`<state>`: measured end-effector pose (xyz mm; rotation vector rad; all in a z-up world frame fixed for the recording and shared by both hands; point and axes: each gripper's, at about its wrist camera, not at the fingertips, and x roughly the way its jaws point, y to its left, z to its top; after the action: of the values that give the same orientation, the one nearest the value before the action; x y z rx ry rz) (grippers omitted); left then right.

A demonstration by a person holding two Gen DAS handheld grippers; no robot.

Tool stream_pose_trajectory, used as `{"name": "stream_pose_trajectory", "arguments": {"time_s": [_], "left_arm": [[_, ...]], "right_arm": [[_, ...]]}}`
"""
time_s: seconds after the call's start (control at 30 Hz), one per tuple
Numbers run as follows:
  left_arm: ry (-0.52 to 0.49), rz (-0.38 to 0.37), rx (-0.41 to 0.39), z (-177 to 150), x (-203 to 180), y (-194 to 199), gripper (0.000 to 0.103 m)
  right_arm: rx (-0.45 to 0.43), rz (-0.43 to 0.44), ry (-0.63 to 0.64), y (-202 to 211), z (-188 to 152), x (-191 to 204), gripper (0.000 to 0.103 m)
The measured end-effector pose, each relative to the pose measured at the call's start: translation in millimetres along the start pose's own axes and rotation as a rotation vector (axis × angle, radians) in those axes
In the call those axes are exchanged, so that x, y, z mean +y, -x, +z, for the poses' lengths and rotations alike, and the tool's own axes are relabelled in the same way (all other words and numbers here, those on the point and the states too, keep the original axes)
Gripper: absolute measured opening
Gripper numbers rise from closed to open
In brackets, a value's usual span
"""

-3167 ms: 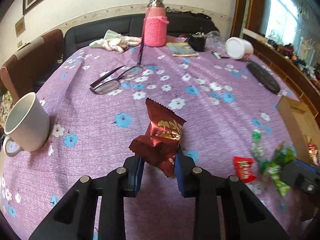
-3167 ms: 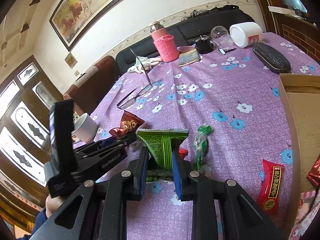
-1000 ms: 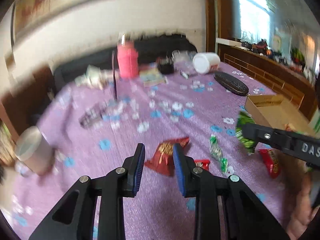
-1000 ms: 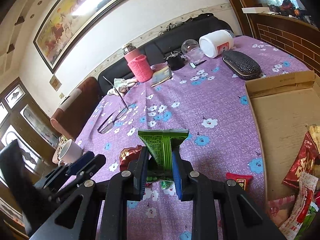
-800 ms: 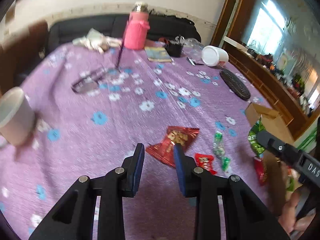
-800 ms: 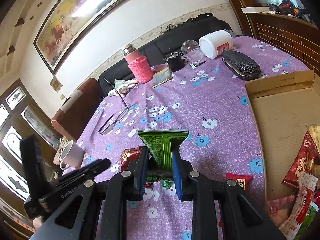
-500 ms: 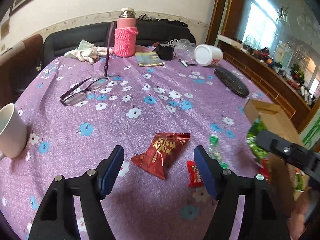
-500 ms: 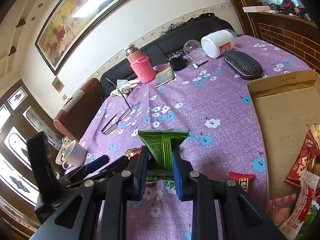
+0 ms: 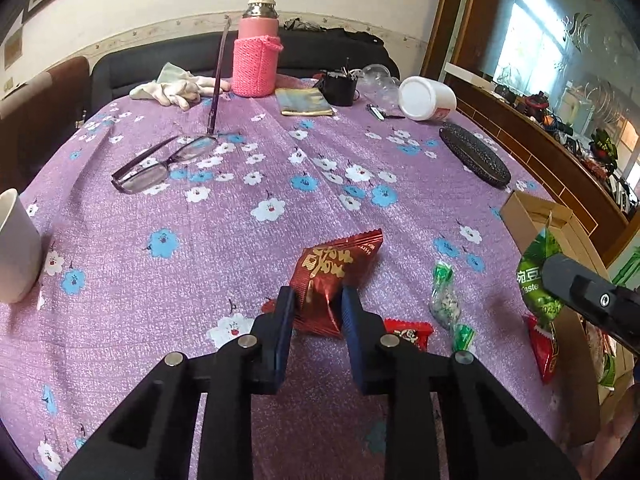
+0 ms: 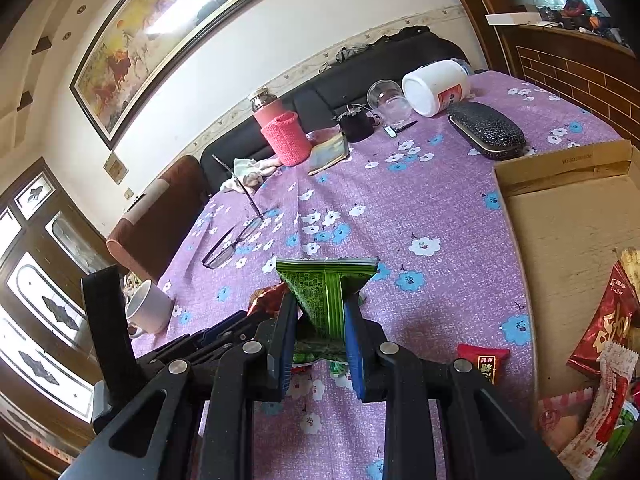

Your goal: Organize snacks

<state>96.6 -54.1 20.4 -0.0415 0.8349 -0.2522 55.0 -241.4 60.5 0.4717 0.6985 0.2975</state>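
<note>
1. Snacks are partly sorted. Some packs already lie in the box [image 10: 568,216], at its near right end. The far part of the box is bare.
2. Left gripper [image 9: 316,310] has its two fingers closed most of the way on the red pack [image 9: 334,276]. The pack is pinched at its near end. I cannot tell if it is off the table [image 9: 240,208] or resting on it.
3. Right gripper [image 10: 322,320] is squeezed tight on the green pack [image 10: 326,290]. It holds the pack up over the table, left of the box.
4. Loose snacks are left on the table: a small red pack [image 9: 408,334], a green candy [image 9: 444,296] and another red pack [image 9: 542,350] just beside the box.
5. Other stuff sits far from the snacks: glasses [image 9: 164,164], a mug [image 9: 16,246], a pink bottle [image 9: 256,54], a white jar [image 9: 426,98] and a black case [image 9: 474,156].
6. I think the job is about half done. Both held packs need to go in the box, then the three loose ones.
7. The packs are soft and crinkly, so they may slip if held too lightly.
</note>
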Motion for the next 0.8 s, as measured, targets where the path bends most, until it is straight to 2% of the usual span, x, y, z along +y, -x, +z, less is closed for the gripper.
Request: {"name": "stream_pose_trajectory", "arguments": {"time_s": [0.13, 0.17, 0.23, 0.27, 0.37, 0.47, 0.57, 0.8], "left_arm": [[-0.020, 0.012, 0.005, 0, -1, 5, 0.025], [-0.019, 0.023, -0.001, 0, 0, 7, 0.027], [-0.021, 0.037, -0.026, 1, 2, 15, 0.044], [-0.021, 0.047, -0.036, 2, 3, 18, 0.049], [0.010, 0.054, -0.031, 7, 10, 27, 0.051], [0.032, 0.016, 0.000, 15, 11, 29, 0.054], [-0.016, 0.000, 0.068, 22, -1, 18, 0.065], [-0.121, 0.078, 0.162, 23, -22, -25, 0.065]], "right_arm": [[-0.002, -0.002, 0.004, 0, 0, 0, 0.025], [-0.003, -0.006, 0.007, -1, 0, 0, 0.025], [0.000, -0.002, 0.004, -2, 1, -2, 0.025], [0.000, 0.000, 0.001, -2, 2, -3, 0.025], [-0.008, 0.009, -0.013, 1, 4, -8, 0.025], [-0.016, 0.015, -0.029, 5, 6, -13, 0.025], [-0.023, 0.023, -0.041, 8, 7, -15, 0.025], [-0.024, 0.024, -0.050, 9, 8, -18, 0.025]]}}
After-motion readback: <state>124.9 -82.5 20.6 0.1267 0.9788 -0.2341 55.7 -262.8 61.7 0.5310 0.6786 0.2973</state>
